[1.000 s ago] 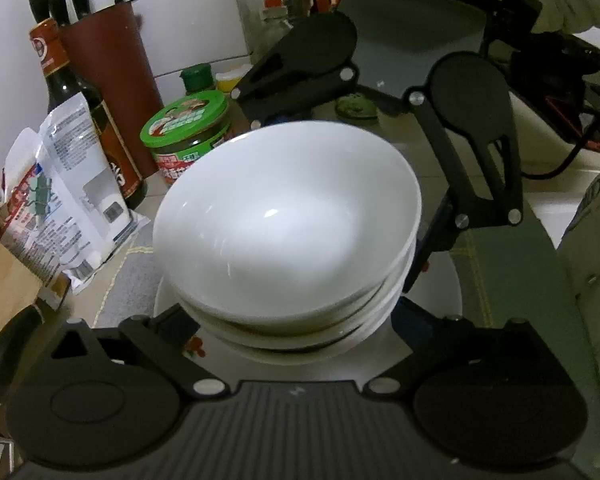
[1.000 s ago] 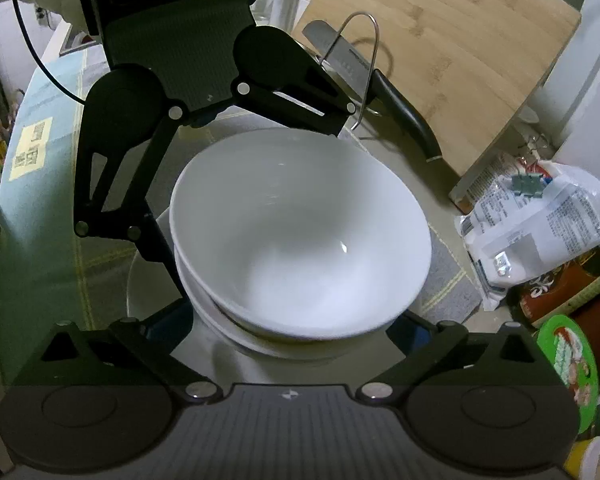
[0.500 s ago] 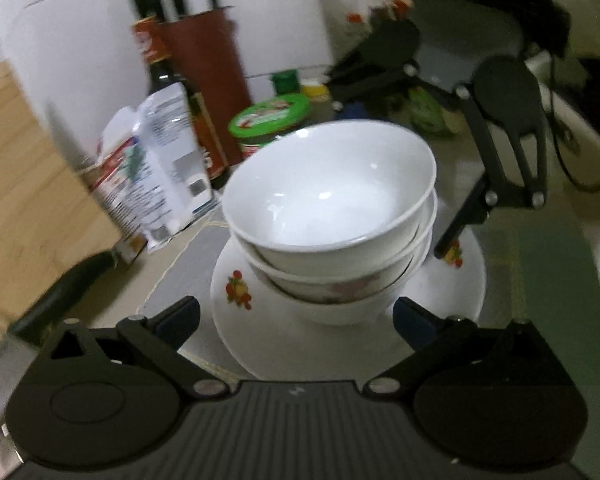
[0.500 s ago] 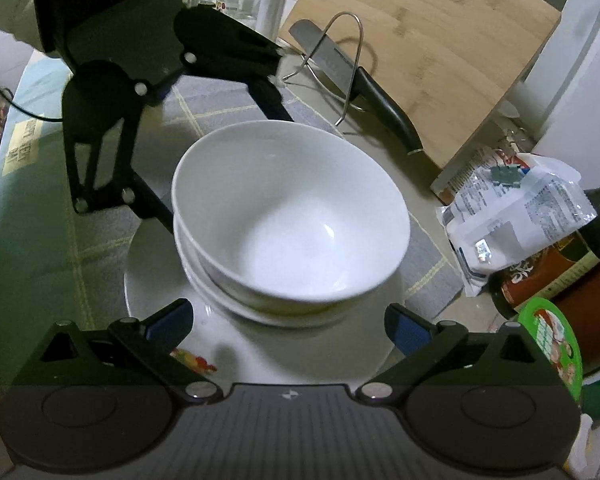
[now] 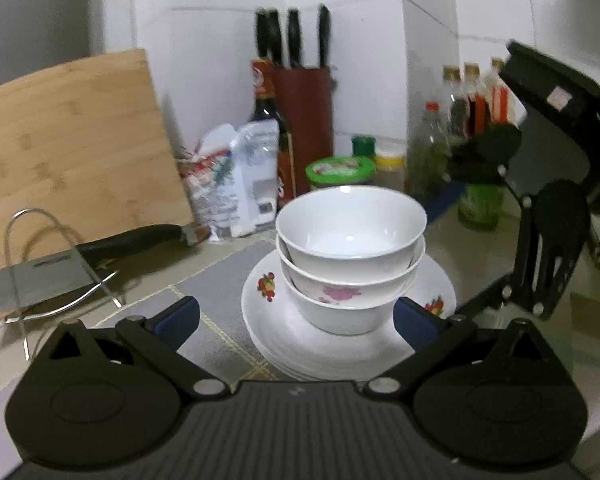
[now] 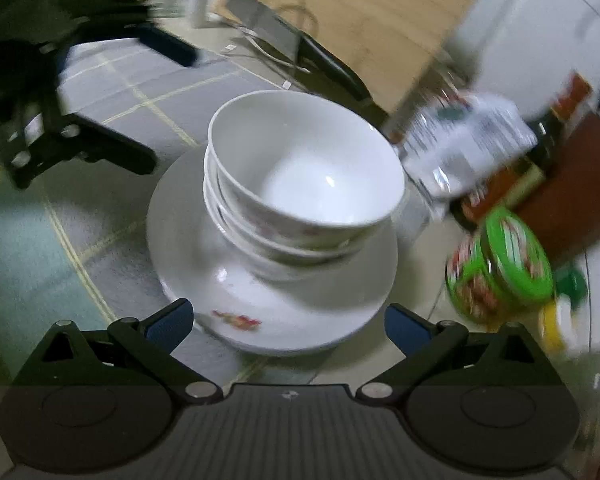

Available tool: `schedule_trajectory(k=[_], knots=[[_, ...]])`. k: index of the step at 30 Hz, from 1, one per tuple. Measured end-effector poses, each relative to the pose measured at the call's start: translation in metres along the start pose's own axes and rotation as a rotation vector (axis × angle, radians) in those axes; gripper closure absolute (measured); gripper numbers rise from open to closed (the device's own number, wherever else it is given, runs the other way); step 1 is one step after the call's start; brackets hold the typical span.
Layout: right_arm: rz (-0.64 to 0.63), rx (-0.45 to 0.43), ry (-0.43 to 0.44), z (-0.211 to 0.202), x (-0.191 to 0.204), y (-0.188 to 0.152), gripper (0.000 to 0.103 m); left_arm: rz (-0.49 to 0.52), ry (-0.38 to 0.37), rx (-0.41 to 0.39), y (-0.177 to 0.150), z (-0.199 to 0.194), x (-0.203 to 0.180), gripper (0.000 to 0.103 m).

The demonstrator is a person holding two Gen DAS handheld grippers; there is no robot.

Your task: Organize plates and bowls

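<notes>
While both tools gape empty, left tool (image 5: 296, 316) and right tool (image 6: 288, 320), white bowls (image 5: 350, 236) sit nested on stacked plates (image 5: 284, 336). Probably three bowls, bit blurry.

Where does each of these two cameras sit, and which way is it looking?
Left wrist: on the left gripper, low, facing the stacked bowls, knife block and wall; its own open fingers show.
Right wrist: on the right gripper, higher, looking down on the stacked bowls; its own open fingers show.
Shared: bowls, plates, cutting board.
</notes>
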State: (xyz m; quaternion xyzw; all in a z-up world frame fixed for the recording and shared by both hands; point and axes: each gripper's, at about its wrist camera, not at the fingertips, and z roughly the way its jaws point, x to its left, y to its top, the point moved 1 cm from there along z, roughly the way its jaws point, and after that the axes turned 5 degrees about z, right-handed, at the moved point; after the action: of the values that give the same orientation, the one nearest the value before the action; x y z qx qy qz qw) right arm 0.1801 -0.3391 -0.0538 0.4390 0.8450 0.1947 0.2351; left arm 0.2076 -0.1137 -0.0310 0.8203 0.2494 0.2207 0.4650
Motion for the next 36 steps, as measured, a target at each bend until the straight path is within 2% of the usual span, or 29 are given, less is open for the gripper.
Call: schedule_trajectory(k=[3,7,11,17,19,26,36], knots=[[0.101,0.012,-0.049,-0.011,0.014,0.002,0.000,-0.079,0.009,-0.011,-0.003,-0.014,-0.002,0.001],[0.266,0.021,-0.119,-0.025,0.035,0.009,0.000,-0.140,0.060,0.080,0.001,-0.025,-0.004,0.001],[0.475,0.017,-0.249,-0.035,0.054,0.011,0.000,-0.197,0.121,0.091,0.004,-0.049,-0.006,0.001],[0.731,-0.027,-0.368,-0.060,0.072,0.001,0.000,-0.251,0.179,0.126,0.009,-0.076,-0.007,0.001],[0.788,-0.062,-0.381,-0.070,0.077,-0.002,0.000,-0.267,0.170,0.138,0.011,-0.080,-0.008,0.001],[0.872,-0.140,-0.408,-0.095,0.091,-0.010,0.000,-0.291,0.197,0.149,0.017,-0.095,-0.015,0.001],[0.901,-0.169,-0.404,-0.109,0.101,-0.012,0.000,-0.266,0.235,0.171,0.022,-0.100,-0.021,0.001]])
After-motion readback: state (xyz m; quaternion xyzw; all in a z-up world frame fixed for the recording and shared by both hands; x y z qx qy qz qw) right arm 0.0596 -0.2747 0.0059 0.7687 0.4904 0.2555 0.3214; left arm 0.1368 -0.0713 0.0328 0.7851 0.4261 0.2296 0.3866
